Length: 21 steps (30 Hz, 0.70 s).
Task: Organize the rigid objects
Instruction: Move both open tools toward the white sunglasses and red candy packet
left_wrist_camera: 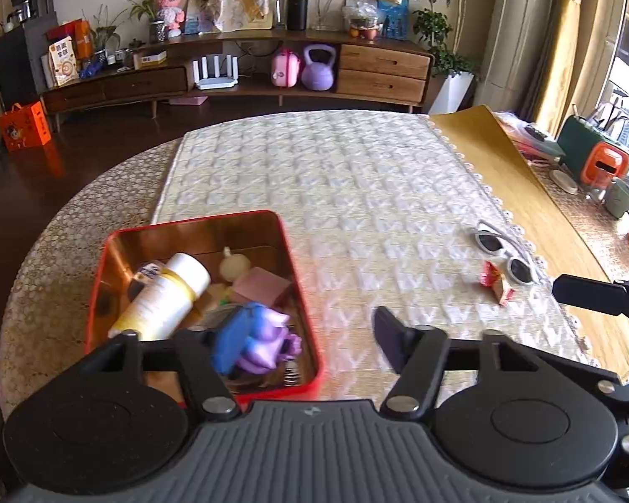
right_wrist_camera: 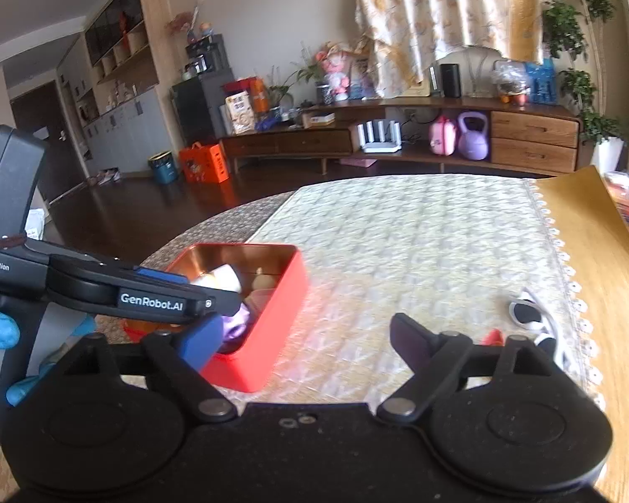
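A red tin box (left_wrist_camera: 105,260) sits on the quilted table cloth at the left; it also shows in the right wrist view (right_wrist_camera: 268,335). It holds a white bottle (left_wrist_camera: 163,297), a pink block (left_wrist_camera: 262,287), a purple toy (left_wrist_camera: 266,341) and other small items. My left gripper (left_wrist_camera: 306,335) is open, its left finger over the box beside the purple toy. My right gripper (right_wrist_camera: 302,339) is open and empty above the cloth. White sunglasses (left_wrist_camera: 503,251) and a small red packet (left_wrist_camera: 495,285) lie on the cloth at the right; the sunglasses also show in the right wrist view (right_wrist_camera: 528,314).
The round table (left_wrist_camera: 42,276) carries a yellow mat (left_wrist_camera: 515,193) at the right, with a green and orange box (left_wrist_camera: 595,155) and cups beyond. A wooden sideboard (left_wrist_camera: 239,71) stands behind the table. The left gripper's body (right_wrist_camera: 105,293) shows at left in the right wrist view.
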### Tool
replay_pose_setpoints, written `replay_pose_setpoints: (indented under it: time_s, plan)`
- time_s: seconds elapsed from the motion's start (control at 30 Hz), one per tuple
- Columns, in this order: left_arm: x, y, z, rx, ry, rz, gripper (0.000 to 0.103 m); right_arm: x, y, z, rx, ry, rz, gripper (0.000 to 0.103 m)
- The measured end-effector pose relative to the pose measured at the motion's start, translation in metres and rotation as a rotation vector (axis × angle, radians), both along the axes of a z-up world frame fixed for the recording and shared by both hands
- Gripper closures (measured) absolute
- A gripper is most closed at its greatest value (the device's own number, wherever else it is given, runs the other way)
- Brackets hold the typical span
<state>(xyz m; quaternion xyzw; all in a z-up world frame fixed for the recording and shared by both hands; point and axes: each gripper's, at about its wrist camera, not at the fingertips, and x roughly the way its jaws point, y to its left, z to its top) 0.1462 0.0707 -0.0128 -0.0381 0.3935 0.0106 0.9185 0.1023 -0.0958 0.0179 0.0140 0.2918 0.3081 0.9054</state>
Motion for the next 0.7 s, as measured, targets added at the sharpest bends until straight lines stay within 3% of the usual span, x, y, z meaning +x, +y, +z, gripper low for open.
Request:
replay_pose_setpoints:
  time_s: [0.27,0.33,0.7]
  plan:
    - [0.004,-0.039,-0.002,-0.002,-0.001,-0.061,0.026,-0.007,-0.048,-0.008,0.021,-0.008,-0.082,0.001]
    - [0.007,-0.049,-0.005,-0.009,0.002,-0.081,0.019,-0.006,-0.059,-0.012,0.017,-0.008,-0.102,0.0]
    - [0.041,-0.106,-0.031,0.001,0.031,-0.16,0.018,0.029,-0.12,-0.03,-0.05,0.0,-0.178,0.001]
